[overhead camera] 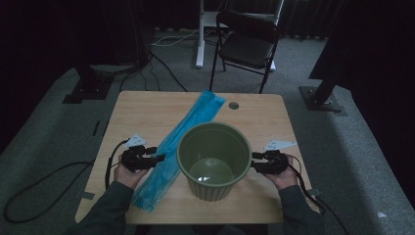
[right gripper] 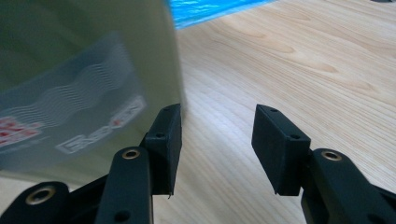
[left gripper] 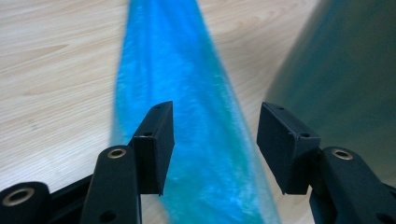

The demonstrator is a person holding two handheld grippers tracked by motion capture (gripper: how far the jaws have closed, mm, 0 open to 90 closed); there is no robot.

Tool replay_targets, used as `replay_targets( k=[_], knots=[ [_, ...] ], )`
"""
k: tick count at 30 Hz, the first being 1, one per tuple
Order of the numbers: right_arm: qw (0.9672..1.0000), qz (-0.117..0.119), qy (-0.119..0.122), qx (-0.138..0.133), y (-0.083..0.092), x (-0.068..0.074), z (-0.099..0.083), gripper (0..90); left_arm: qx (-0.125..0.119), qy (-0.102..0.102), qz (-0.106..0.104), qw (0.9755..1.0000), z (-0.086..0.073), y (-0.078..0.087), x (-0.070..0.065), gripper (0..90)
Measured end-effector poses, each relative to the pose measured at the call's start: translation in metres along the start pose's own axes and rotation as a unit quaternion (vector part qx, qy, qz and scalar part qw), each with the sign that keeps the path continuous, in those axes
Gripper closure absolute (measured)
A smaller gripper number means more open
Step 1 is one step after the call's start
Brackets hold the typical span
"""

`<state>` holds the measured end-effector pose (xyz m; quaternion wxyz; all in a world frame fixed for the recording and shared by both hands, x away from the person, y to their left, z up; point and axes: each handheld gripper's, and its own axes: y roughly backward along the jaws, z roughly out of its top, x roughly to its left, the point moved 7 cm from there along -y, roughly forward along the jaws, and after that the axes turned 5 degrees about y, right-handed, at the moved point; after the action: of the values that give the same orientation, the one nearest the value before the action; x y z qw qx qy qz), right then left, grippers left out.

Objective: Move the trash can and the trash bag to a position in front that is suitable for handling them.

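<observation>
Nothing looks started yet. The green ribbed bin (overhead camera: 214, 159) stands upright mid-tabletop (overhead camera: 147, 105), unlined, with the folded blue plastic bag (overhead camera: 178, 139) flat just left of it. The left tool (overhead camera: 157, 154) hovers released over the bag; the right tool (overhead camera: 254, 161) is released beside the bin.

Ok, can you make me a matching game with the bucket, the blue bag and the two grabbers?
Things:
1. green bucket
2. blue bag
3. left gripper
4. right gripper

Descriptions:
A. lies flat in a long strip on the table
B. open, at the bucket's right side
C. stands upright in the middle of the table
D. open, over the blue plastic

Pairs: 1-C, 2-A, 3-D, 4-B
</observation>
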<state>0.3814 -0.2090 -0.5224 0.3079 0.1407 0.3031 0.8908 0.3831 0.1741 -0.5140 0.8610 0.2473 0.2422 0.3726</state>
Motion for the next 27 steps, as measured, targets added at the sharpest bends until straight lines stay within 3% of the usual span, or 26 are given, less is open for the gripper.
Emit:
replay_targets(
  k=[12,19,27],
  knots=[
    [0.9983,0.032,0.028,0.040,-0.004,0.027,-0.007,50.2,0.016,-0.031,-0.034,0.9988,-0.002,-0.002,-0.027,53.3],
    [0.9986,0.035,0.030,0.026,0.001,0.030,-0.005,50.2,0.021,-0.052,-0.041,0.9976,-0.001,-0.004,-0.041,54.0],
    [0.9986,0.042,0.027,0.018,-0.001,0.028,-0.002,51.9,0.030,-0.061,-0.062,0.9957,0.001,-0.014,-0.052,55.2]
  ],
)
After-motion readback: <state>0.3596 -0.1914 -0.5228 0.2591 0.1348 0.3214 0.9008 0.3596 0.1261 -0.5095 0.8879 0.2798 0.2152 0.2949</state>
